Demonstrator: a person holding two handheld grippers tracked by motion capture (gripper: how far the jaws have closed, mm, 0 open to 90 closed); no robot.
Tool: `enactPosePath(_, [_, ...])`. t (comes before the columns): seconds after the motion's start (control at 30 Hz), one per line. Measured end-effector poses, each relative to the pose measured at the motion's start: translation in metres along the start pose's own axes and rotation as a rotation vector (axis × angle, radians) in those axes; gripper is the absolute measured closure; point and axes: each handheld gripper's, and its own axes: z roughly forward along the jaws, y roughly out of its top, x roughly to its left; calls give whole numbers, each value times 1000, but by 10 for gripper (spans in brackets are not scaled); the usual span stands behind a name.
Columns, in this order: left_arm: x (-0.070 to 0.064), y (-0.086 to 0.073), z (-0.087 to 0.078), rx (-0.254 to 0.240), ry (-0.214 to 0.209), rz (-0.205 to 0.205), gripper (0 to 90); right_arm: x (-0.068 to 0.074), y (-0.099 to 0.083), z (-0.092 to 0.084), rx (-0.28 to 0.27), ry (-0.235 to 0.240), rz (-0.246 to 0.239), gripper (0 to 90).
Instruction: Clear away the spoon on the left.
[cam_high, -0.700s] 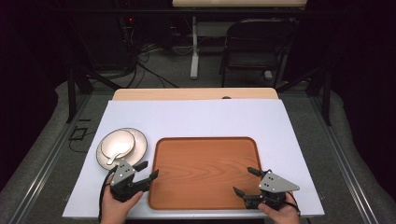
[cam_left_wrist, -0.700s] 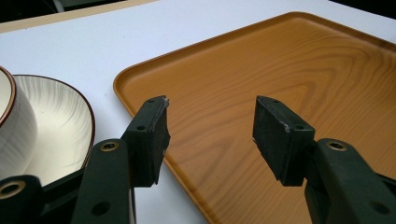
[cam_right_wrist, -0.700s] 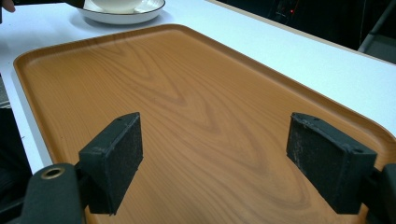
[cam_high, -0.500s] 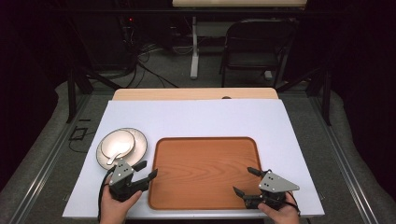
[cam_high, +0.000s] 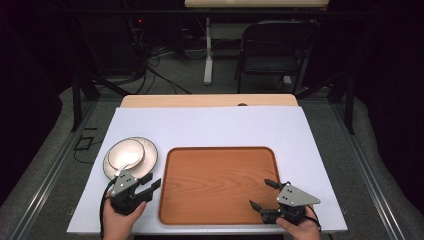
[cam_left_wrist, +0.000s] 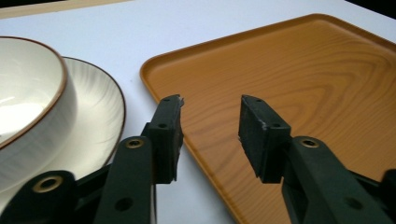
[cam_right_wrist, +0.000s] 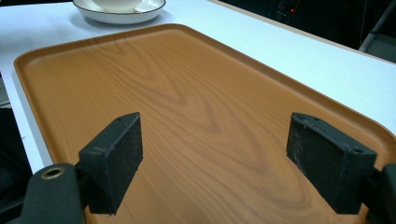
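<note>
A wooden tray (cam_high: 220, 150) lies on the white table top, with nothing on it. Left of it a white bowl (cam_high: 125, 154) with a brown rim sits on a white plate (cam_high: 149, 156). My left gripper (cam_high: 151, 181) is held low at the tray's near left corner, just in front of the plate, open with nothing between its fingers. The left gripper view puts this left gripper (cam_left_wrist: 212, 105) over the tray's (cam_left_wrist: 327, 70) left rim, with the bowl (cam_left_wrist: 28, 93) and plate (cam_left_wrist: 100, 116) beside it. My right gripper (cam_high: 260, 193) stands open over the tray's near right corner. This right gripper (cam_right_wrist: 215, 135) faces the tray (cam_right_wrist: 187, 84), the plate (cam_right_wrist: 121, 17) far off.
The white sheet (cam_high: 210, 125) covers the table, with a bare wooden strip (cam_high: 210, 101) at its far edge. Beyond the table stand a dark chair (cam_high: 272, 55) and a table leg (cam_high: 207, 50) among floor cables. Both hands rest at the table's near edge.
</note>
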Motion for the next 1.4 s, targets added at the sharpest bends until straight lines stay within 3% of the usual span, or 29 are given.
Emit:
enactPosePath(0.33, [9,2,-7,25,62,-31,740,0,0,0,0,1,1,183])
enactPosePath(0.73, [21,3,-17,17,149,-62,891,-1,0,-1,-2,-2,1,183])
enactPosePath(1.13, [34,3,-27,11,244,-95,900,-1,0,-1,-1,-1,0,183])
enactPosePath(1.4, [40,1,-30,13,278,-102,900,-1,0,-2,-3,-2,-1,183])
